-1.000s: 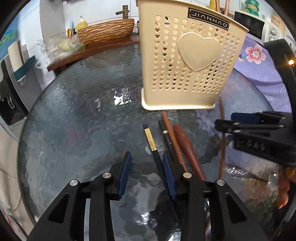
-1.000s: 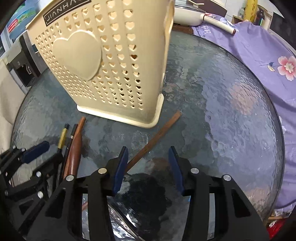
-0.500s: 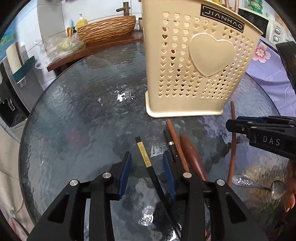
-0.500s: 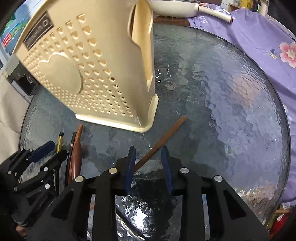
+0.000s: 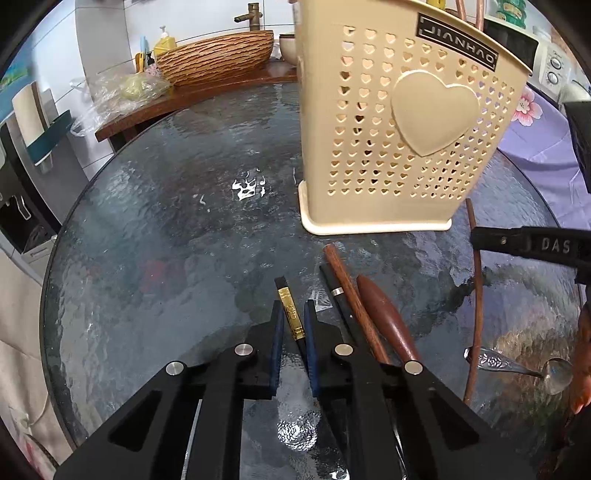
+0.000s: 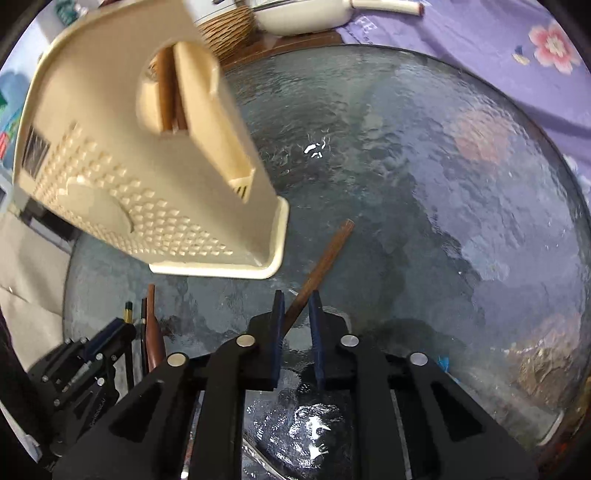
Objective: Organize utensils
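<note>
On the round glass table (image 5: pixel 166 229) stands a cream heart-patterned utensil holder (image 5: pixel 406 129) (image 6: pixel 122 177) with brown sticks inside. My left gripper (image 5: pixel 293 310) is closing, its pads pressing a black chopstick with a gold band (image 5: pixel 290 308). Right of it lie a black silver-banded chopstick (image 5: pixel 337 291), a brown chopstick (image 5: pixel 351 291) and a dark red-brown handle (image 5: pixel 388 317). My right gripper (image 6: pixel 295 301) is closing too, pads pinching a long brown wooden chopstick (image 6: pixel 325 258) (image 5: pixel 478 295) that lies on the glass. A metal spoon (image 5: pixel 517 365) lies at the far right.
Behind the table, a wooden counter holds a woven basket (image 5: pixel 218 55) and plastic bags (image 5: pixel 125 88). A purple flowered cloth (image 6: pixel 480 44) and a white pan (image 6: pixel 306 14) are on the far side. The table's rim (image 5: pixel 55 258) curves close on the left.
Both grippers' jaws have closed: the left onto the gold-banded black chopstick, the right onto the brown chopstick. The right view has rolled and shifted, so the holder now appears tilted.
</note>
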`<state>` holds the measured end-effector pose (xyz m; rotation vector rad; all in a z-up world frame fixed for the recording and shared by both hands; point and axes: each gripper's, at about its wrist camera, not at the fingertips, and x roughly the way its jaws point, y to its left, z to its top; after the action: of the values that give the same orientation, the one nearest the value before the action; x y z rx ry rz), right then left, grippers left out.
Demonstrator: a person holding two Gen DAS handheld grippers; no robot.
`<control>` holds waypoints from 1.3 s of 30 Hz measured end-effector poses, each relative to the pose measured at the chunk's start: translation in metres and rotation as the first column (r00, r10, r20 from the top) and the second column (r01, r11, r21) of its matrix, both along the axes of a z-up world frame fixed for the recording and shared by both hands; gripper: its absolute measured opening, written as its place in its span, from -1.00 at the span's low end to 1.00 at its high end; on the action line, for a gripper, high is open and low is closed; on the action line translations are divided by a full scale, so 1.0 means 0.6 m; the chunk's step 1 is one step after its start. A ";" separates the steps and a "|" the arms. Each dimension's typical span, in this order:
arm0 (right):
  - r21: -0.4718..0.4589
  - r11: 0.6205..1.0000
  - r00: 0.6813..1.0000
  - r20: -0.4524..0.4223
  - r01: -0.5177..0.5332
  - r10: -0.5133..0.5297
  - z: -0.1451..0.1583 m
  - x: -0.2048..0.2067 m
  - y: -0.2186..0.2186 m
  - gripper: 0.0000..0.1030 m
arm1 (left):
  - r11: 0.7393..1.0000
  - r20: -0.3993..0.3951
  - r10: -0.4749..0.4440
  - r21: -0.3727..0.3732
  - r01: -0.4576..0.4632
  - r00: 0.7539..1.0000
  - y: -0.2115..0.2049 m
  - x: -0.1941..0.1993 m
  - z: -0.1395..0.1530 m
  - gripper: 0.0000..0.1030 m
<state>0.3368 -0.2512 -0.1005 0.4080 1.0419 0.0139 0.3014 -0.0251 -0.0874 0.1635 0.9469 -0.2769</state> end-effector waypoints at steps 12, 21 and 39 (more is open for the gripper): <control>0.118 0.991 0.997 -0.061 0.063 -0.056 -0.011 0.011 -0.054 -0.97 | 1.000 -0.008 0.002 0.000 -0.002 1.000 -0.002 0.002 0.000 -0.81; 0.015 0.997 0.994 -0.073 0.078 -0.077 0.007 0.019 -0.011 -0.95 | 1.000 -0.007 0.008 -0.010 -0.008 1.000 0.012 0.008 0.001 -0.80; -0.135 0.989 0.996 -0.054 0.067 -0.074 0.005 0.037 0.057 -0.73 | 1.000 -0.004 -0.017 -0.021 0.017 1.000 0.020 0.012 0.003 -0.80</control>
<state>0.3589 -0.2173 -0.0974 0.3254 1.0788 -0.1309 0.3084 -0.0132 -0.0856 0.1520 0.9472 -0.3025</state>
